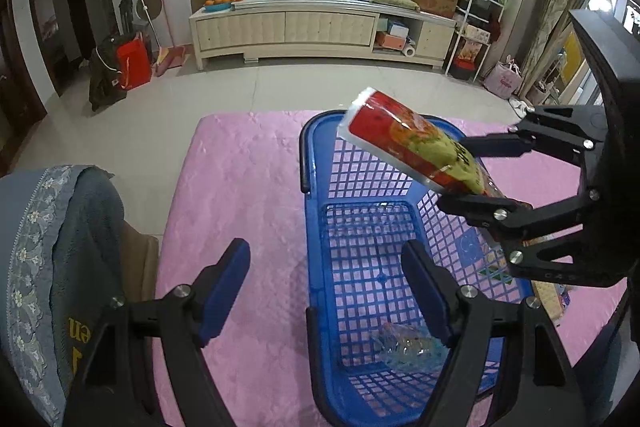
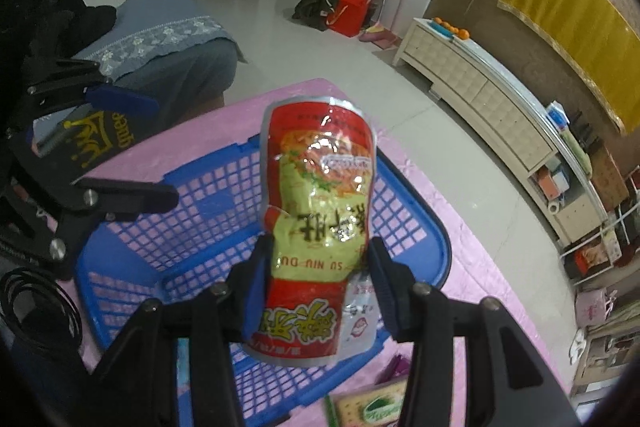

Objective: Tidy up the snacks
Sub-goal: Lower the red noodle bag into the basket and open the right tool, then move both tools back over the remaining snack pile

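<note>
Gripping a red-and-yellow snack packet [image 2: 318, 223], the right tongs [image 2: 318, 291] are clamped on its lower half, one blue pad pressed to each side edge. Packet sticks out fwd from the tongs w/ its printed face toward the right wrist cam and its sealed far end free in the air. In the left wrist view the same packet [image 1: 416, 143] hangs tilted above the blue basket [image 1: 320, 187], over the far right part of it, not touching the rim or mesh.

Left tongs [image 1: 326, 287] stand wide apart, nothing between the pads; one pad sits over the pink cloth [image 1: 240, 187] just left of the basket, the other over the basket's inside near its close end. A crinkled clear wrapper [image 1: 408, 347] lies on the basket floor at the near end, just below that pad.

Basket rests on the pink-covered counter. More snack packs [image 2: 372, 407] lie on the cloth just beside the basket's near right edge.
</note>
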{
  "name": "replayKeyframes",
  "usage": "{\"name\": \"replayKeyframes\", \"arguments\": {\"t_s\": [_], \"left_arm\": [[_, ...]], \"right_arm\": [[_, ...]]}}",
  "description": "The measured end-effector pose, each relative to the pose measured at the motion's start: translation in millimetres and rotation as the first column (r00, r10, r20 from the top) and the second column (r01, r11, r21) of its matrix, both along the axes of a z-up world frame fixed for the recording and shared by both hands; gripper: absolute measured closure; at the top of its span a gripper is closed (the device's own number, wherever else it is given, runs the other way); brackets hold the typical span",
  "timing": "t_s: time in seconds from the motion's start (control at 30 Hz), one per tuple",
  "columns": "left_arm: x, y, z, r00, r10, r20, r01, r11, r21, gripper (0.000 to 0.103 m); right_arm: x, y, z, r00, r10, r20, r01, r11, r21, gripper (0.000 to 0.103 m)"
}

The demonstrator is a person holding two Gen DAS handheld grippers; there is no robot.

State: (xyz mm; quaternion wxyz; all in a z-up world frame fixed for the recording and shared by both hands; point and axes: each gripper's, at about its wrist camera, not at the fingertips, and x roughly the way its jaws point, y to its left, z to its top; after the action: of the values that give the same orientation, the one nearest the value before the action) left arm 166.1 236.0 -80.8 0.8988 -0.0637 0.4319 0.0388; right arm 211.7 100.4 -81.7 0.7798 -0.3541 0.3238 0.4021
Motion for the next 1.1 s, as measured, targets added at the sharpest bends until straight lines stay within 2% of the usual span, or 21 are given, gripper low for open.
{"name": "replayKeyframes", "arguments": {"t_s": [0.1,0.17,0.2,0.27,0.57,1.1], "left_arm": [[3.2,0.0,-4.8,1.0,-0.001,-0.007,0.001,1.0,0.006,0.027],[3.5,0.0,-8.0,1.0,0.003,-0.013,-0.003,1.0,0.009,0.027],[3.4,0.2,-9.3,1.0,0.007,-0.017,-0.007,1.0,0.006,0.027],[2.5,0.9,-10.7,1.0,0.009,-0.022,-0.009,1.0,-0.003,0.027],[-8.8,-13.0,5.7,1.0,0.003,-0.006,-0.003,1.0,0.002,0.027],[-56.4,-66.8,53.8,0.996,-0.039,0.076,0.038,0.999,0.018,0.027]], "right_arm": [[0.9,5.7,-8.4,0.998,0.034,0.055,-0.032,0.999,-0.034,0.042],[1.5,11.0,-16.2,0.991,0.028,0.129,-0.018,0.997,-0.076,0.022],[1.5,11.7,-18.4,0.986,0.019,0.165,-0.005,0.997,-0.083,0.017],[3.2,8.8,-17.4,0.984,0.005,0.176,0.007,0.998,-0.067,0.005],[2.8,-21.6,9.4,0.989,-0.092,0.112,0.089,0.996,0.025,0.003],[-51.3,-86.0,67.4,0.978,-0.187,0.091,0.174,0.976,0.131,0.003]]}}
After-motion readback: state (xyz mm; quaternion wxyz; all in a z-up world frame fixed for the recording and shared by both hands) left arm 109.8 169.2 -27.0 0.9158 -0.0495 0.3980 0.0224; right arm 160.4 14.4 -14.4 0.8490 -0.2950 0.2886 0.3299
